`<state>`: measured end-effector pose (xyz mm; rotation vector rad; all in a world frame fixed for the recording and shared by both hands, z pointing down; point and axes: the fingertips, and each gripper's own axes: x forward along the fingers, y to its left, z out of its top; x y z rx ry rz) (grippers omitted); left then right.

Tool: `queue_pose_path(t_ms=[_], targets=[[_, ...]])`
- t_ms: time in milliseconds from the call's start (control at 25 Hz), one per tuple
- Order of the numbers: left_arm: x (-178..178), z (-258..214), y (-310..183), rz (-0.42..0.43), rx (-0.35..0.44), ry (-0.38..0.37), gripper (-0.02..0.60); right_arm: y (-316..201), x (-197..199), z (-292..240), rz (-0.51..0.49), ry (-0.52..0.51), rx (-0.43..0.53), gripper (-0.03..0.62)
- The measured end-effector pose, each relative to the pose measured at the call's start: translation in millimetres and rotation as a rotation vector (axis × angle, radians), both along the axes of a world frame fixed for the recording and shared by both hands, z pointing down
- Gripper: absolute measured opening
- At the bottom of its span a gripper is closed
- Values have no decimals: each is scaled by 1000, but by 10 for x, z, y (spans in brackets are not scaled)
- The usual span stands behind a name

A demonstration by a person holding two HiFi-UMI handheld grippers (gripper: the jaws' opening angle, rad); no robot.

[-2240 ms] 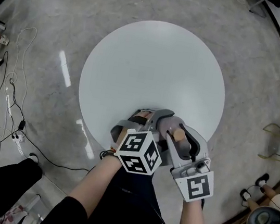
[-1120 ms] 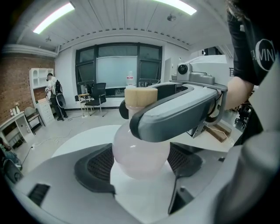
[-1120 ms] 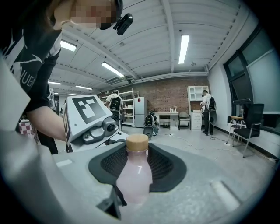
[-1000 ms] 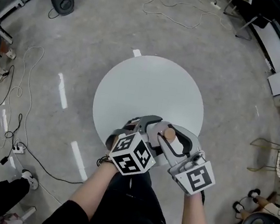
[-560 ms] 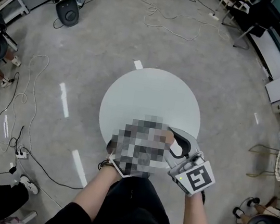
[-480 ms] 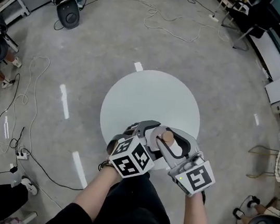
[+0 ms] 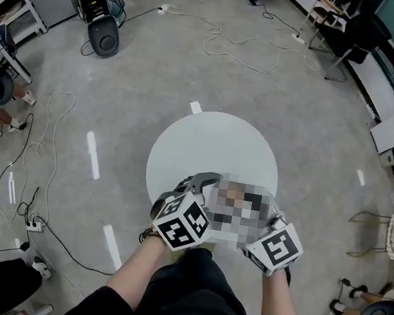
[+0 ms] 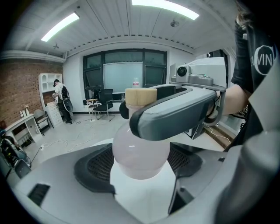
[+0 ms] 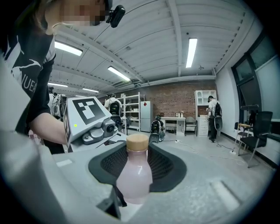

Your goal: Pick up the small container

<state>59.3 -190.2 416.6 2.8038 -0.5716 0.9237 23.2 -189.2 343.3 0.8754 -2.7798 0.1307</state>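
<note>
Round white table (image 7: 214, 145) lies well below both grippers, so a slip would mean a long drop. I judge that two grips on one small, smooth bottle (image 8: 141, 146) could twist against each other and squeeze it out. My left gripper (image 8: 140, 161) clamps the bottle's round belly between its pads. My right gripper (image 9: 138, 165) stands wide yet closed on the same bottle, whose tan cap (image 9: 137, 141) sits just beyond.
</note>
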Motion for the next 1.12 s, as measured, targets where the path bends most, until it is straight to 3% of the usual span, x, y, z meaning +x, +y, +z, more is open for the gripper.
queue_pose_path(t_ms=[1120], targets=[[-41, -644, 11, -45, 55, 5, 383, 48, -9, -627, -35, -29, 47, 144]])
